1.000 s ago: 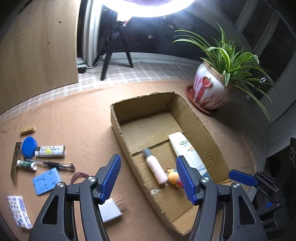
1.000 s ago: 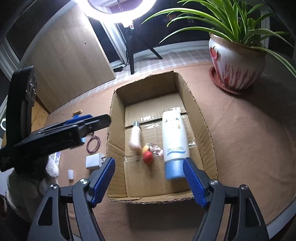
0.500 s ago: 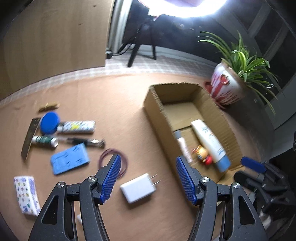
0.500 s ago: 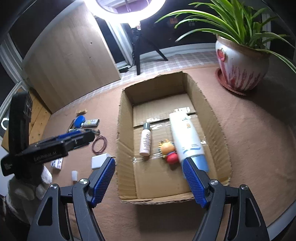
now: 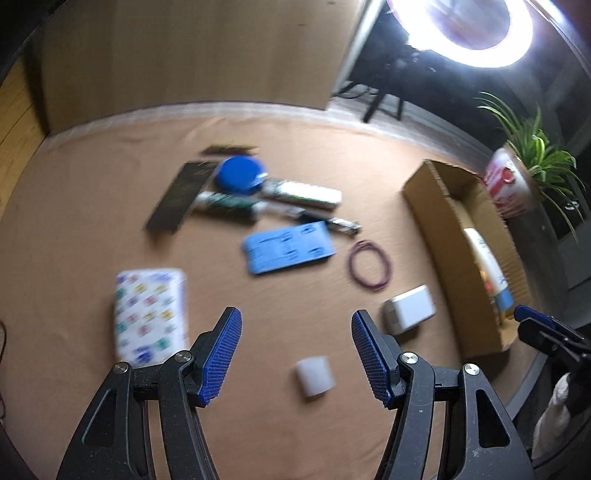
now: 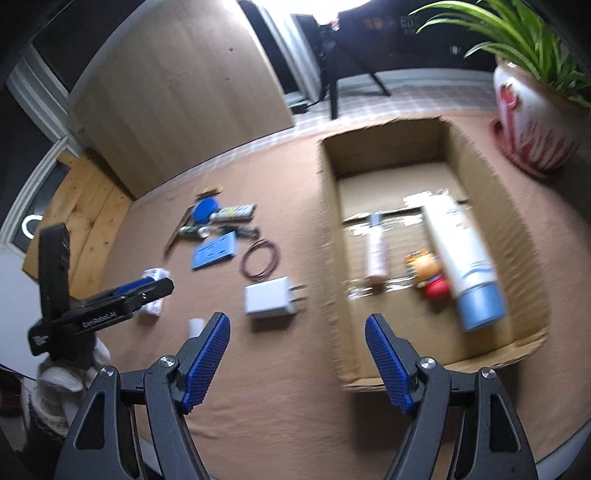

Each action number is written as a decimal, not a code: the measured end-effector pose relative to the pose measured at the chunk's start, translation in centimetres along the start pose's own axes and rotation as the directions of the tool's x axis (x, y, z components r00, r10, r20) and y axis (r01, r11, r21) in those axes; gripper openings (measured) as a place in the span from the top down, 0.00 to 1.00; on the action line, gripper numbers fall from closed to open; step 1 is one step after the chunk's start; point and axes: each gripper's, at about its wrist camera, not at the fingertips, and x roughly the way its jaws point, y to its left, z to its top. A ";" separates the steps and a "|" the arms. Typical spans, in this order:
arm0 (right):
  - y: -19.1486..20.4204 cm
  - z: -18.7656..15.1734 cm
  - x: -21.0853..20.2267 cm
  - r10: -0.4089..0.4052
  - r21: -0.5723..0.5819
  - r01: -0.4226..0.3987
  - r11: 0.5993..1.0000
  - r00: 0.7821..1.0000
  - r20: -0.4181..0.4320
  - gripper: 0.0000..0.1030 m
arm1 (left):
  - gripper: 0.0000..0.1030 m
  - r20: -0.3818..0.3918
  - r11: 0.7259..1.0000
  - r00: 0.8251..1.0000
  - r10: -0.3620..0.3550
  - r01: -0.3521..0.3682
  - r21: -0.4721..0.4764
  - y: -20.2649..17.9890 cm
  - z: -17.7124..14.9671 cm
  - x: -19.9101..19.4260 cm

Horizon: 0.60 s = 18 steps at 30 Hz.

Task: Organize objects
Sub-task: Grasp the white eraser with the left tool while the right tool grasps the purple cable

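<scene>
White plastic wall charger (image 6: pixel 271 301) beside the brown cardboard box (image 6: pixel 328 258) judged light, rigid, slick: pinch its flat sides; left claw (image 5: pixel 295 356) and right claw (image 6: pixel 297 360) both spread, empty.

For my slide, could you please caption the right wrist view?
Open right gripper facing a cardboard box holding three items; white charger outside.

Home filming setup: ring light (image 5: pixel 469 33), houseplant (image 6: pixel 532 92)

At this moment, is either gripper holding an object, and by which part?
Nothing is held: the left gripper and the right gripper are both open and empty.
</scene>
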 end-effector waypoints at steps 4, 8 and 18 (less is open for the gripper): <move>1.3 0.0 1.1 0.017 0.002 -0.017 1.000 1.000 -0.022 0.30 | 0.37 -0.009 1.000 1.000 0.003 -0.003 -0.017 1.7 -1.1 -0.4; 2.7 0.4 2.1 0.031 -0.009 -0.031 0.999 0.999 -0.043 0.30 | 0.37 -0.023 1.000 1.000 -0.020 0.020 -0.008 1.5 -2.1 -0.2; 5.4 2.3 5.0 0.030 -0.042 -0.033 0.999 0.996 -0.078 0.31 | 0.44 -0.092 0.997 0.994 -0.054 0.059 0.053 -1.2 -3.8 2.2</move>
